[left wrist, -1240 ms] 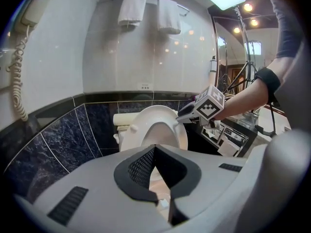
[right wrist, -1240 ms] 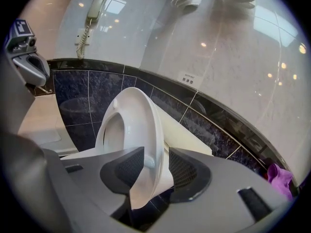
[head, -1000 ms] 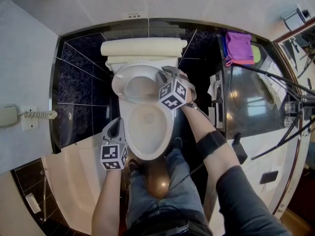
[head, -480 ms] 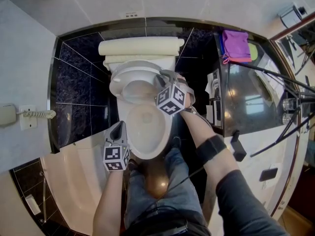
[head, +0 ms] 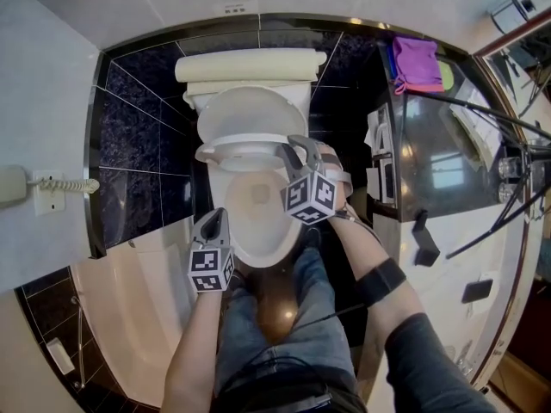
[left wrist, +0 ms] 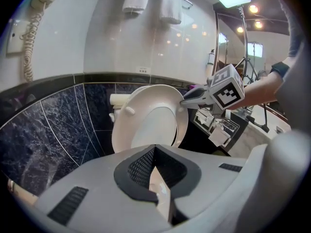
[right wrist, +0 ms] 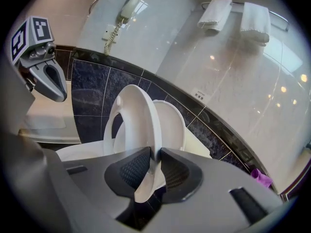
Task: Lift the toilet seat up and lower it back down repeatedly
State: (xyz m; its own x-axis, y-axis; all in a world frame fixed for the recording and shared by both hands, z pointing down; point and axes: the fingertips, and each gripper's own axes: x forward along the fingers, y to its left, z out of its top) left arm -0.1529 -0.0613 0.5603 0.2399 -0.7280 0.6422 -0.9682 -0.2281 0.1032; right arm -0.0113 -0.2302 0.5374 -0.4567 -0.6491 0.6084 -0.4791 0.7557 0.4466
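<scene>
My right claw (right wrist: 154, 155) is clamped on the rim of the toilet seat (right wrist: 141, 113), half raised above the bowl (head: 258, 226). My left claw (left wrist: 154, 154) hangs closed, empty. Best: firm pinch, slow swing along the hinge arc.

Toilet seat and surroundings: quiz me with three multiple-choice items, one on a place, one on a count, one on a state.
1. Where does the purple cloth lie?
A. on the dark counter
B. on the cistern
C. on the floor

2. How many white towels are hanging?
A. one
B. two
C. four

3. How is the toilet seat?
A. flat on the bowl
B. partly raised, clamped in the right gripper
C. taken off

Answers:
1 A: the head view shows it at the counter's far end.
2 B: the right gripper view shows two side by side.
3 B: its rim stands tilted up between that gripper's jaws.
</scene>
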